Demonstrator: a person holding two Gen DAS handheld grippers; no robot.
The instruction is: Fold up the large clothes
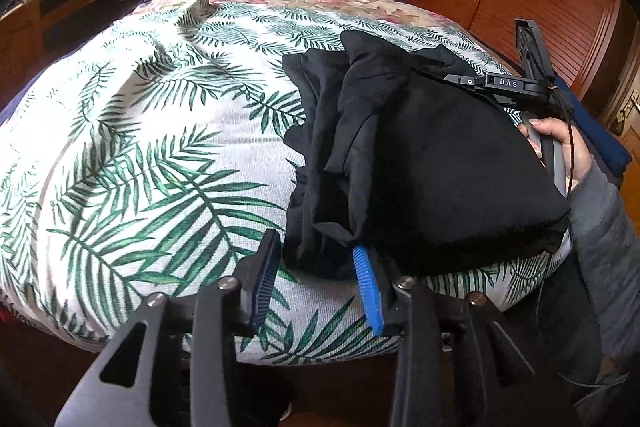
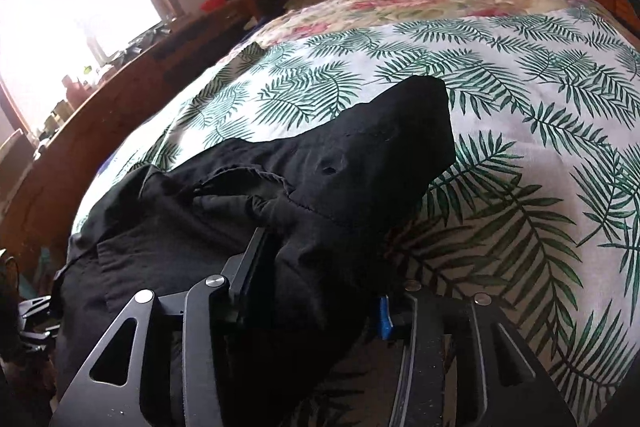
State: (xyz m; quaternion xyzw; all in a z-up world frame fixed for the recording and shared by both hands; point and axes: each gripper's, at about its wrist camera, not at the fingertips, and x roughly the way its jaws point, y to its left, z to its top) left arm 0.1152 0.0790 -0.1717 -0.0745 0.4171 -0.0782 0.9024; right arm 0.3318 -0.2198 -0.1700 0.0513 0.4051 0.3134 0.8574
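The bunched, soft black cloth garment (image 1: 420,163) lies limp on the palm-leaf-print bedcover (image 1: 140,147) near its foot edge, left gripper (image 1: 320,283) half-open around its hem, right gripper (image 2: 320,291) clamping a fold, best gripped at edges.

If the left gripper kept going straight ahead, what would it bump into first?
Probably the near edge of the black garment. The left gripper is open with that edge just ahead, on the leaf-print bedspread.

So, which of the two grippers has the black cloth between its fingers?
The right gripper: the black garment bunches between its fingers. The left gripper stands open at the garment's edge, with only leaf-print bedcover in its gap.
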